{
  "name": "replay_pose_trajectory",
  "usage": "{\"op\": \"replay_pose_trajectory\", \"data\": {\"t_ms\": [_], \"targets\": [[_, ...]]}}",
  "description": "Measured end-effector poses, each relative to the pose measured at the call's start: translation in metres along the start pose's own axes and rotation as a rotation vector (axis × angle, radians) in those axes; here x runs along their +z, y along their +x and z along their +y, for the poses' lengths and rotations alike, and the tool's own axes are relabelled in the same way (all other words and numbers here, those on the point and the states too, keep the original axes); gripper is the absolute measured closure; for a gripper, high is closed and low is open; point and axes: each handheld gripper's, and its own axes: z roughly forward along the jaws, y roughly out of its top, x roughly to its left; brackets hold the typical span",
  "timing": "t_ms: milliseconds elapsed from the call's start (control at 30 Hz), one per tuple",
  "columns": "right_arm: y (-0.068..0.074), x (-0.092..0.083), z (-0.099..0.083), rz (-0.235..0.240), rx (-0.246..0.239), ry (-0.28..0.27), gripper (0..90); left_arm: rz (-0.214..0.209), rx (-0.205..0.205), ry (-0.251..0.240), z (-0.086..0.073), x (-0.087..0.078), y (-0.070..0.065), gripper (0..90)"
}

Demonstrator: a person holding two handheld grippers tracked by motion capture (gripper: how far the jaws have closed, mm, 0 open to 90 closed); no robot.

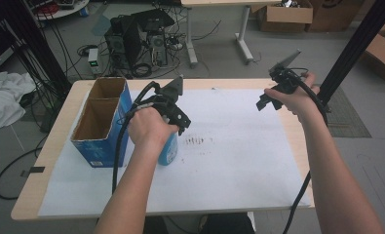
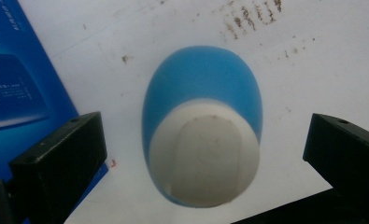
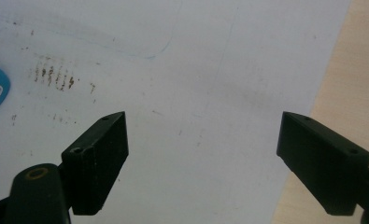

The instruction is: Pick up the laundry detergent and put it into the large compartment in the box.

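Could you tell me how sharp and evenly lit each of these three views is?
High view: even, soft light, faint shadows on the white sheet, everything fairly sharp. Left gripper view: the blue bottle sits close and slightly soft, with both open black jaws dark and blurred at the edges. Right gripper view: flat light, the brown smudges readable, near jaws soft.

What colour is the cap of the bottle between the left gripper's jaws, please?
White, on a blue bottle; the cap shows best in the left gripper view.

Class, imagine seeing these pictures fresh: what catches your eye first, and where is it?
The blue bottle with its white cap, standing upright on the white paper between the open left gripper. Beside it, the blue cardboard box stands open-topped at the table's left. The right gripper hovers open.
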Motion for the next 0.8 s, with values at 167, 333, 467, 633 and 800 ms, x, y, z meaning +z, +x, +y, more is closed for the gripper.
{"op": "replay_pose_trajectory", "data": {"t_ms": [167,333,467,633,800], "targets": [[-0.001,0.0,0.0,0.001,0.001,-0.002,16.7,0.005,-0.004,0.004,0.001,0.007,-0.001,0.1],[-0.002,0.001,-0.001,0.004,0.002,-0.002,16.7,0.005,-0.01,0.004,0.002,0.011,0.0,0.1],[-0.003,0.002,-0.001,0.005,0.0,-0.001,16.7,0.013,-0.011,0.008,0.003,0.013,0.0,0.1],[-0.002,0.003,-0.001,0.011,0.0,-0.003,16.7,0.014,-0.011,0.015,0.004,0.015,0.0,0.1],[-0.002,0.003,-0.001,0.011,-0.004,-0.004,16.7,0.013,-0.007,0.015,0.003,0.015,-0.001,1.5]]}}
